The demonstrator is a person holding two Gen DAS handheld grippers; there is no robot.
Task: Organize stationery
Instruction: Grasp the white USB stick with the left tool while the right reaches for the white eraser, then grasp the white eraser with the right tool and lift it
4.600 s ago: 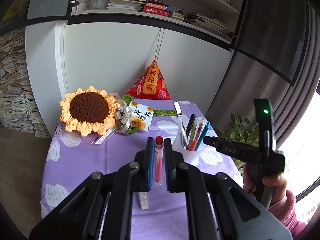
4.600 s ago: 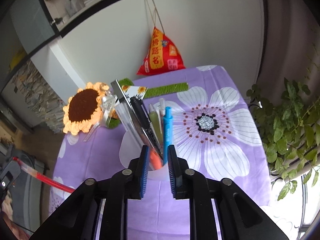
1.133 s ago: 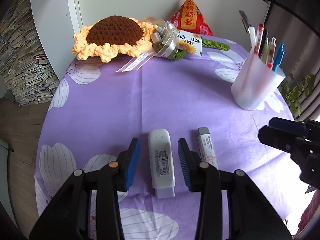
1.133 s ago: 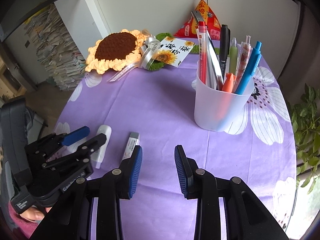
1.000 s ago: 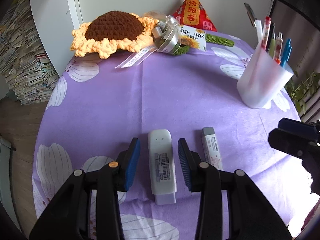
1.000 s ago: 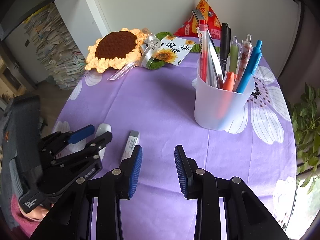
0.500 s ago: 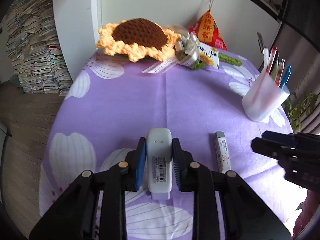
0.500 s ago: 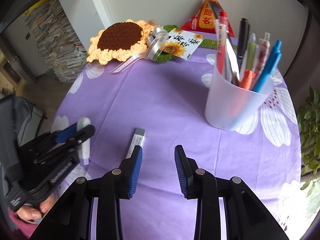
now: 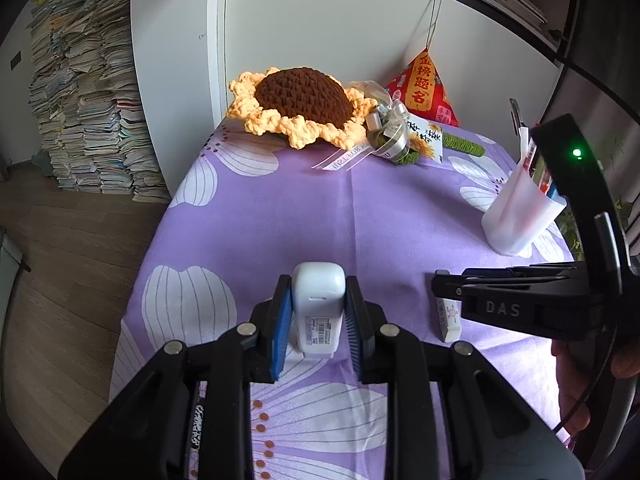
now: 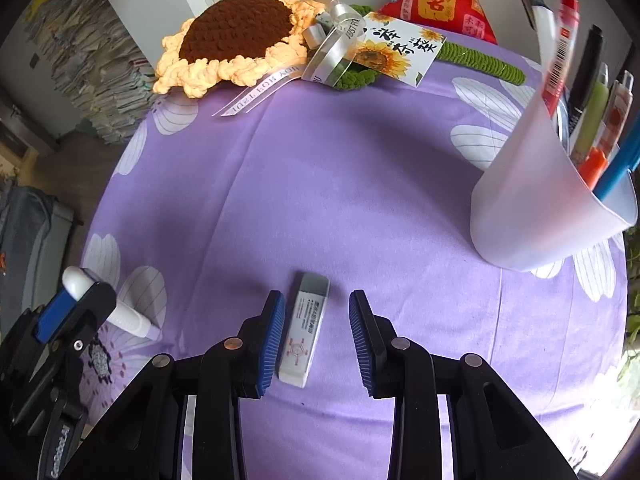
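My left gripper (image 9: 318, 316) is shut on a white correction-tape dispenser (image 9: 318, 312) and holds it just above the purple flowered tablecloth (image 9: 320, 216); the dispenser (image 10: 78, 280) also pokes out of that gripper (image 10: 76, 300) at the left of the right wrist view. My right gripper (image 10: 316, 332) stands open, pointing steeply down, with a white and grey eraser (image 10: 304, 328) lying on the cloth between its blue pads, untouched. The eraser (image 9: 448, 316) shows partly under the right gripper (image 9: 444, 280) in the left wrist view. A translucent white pen cup (image 10: 548, 208) full of pens stands at the right.
A crocheted sunflower (image 9: 300, 100), a ribboned bouquet with a card (image 10: 384, 48) and a red pyramid charm (image 9: 424, 88) line the table's far edge. Stacks of books (image 9: 88, 112) stand on the wooden floor to the left. A potted plant sits beyond the right edge.
The left jaws closed on the white dispenser and lifted it off the cloth, drawing back. The right gripper came down over the eraser, which now lies between its open jaws.
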